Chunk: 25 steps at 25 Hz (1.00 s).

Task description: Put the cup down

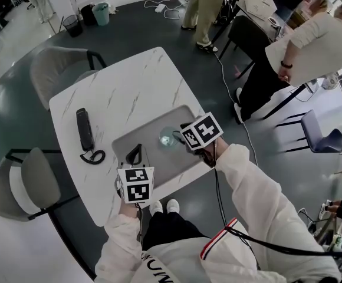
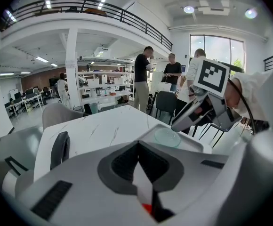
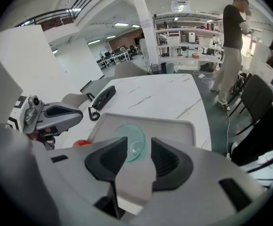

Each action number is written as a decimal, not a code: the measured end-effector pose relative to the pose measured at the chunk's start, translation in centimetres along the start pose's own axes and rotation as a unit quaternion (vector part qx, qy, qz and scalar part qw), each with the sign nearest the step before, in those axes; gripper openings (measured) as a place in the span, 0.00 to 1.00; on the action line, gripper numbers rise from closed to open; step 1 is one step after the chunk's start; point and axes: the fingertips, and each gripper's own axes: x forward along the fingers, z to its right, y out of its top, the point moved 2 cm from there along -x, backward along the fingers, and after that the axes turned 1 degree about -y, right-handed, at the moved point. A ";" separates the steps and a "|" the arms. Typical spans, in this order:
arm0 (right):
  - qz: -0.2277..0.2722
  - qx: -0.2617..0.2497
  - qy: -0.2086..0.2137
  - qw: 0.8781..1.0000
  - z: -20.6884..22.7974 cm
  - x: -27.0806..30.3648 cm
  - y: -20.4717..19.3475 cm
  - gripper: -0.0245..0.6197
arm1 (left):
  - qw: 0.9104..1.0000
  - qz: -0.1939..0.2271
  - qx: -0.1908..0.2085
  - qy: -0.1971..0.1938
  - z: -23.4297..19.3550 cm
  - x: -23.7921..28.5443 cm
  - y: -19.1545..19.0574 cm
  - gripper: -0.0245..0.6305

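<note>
A white marbled desk [image 1: 124, 93] is observed, with a grey tray [image 1: 159, 165] set on it near the person's side. The cup [image 1: 170, 137], of clear greenish glass, is found standing upright inside the tray, towards its far right part.

The right tongs [image 3: 136, 146] are held released, jaws apart, with nothing clamped. In the right gripper view the cup is seen through the gap, just beyond the tips. In the left gripper view these tongs are seen tilted down at the cup's rim. Contact between the tips and the glass cannot be determined.

The left tongs [image 2: 137, 147] are clenched, jaw against jaw, with nothing between them. They are held low over the near left part of the tray, apart from the cup.

A black telephone handset [image 1: 84, 128] with a coiled cord is noted lying on the desk, left of the tray. Grey chairs [image 1: 56, 63] are placed around the desk.
</note>
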 end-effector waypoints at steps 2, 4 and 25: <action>0.023 0.001 0.005 1.000 -0.9 -1.5 -0.1 0.29 | 1.000 0.007 0.005 -0.001 0.3 -0.7 0.6 0.05; 0.055 -0.001 0.007 0.998 -1.9 -3.3 0.1 0.29 | 1.000 0.018 0.010 -0.003 0.5 -1.5 1.3 0.05; 0.337 0.059 -0.106 0.934 -9.7 -22.2 -6.2 0.05 | 0.990 0.133 0.039 -0.010 6.1 -15.8 5.5 0.05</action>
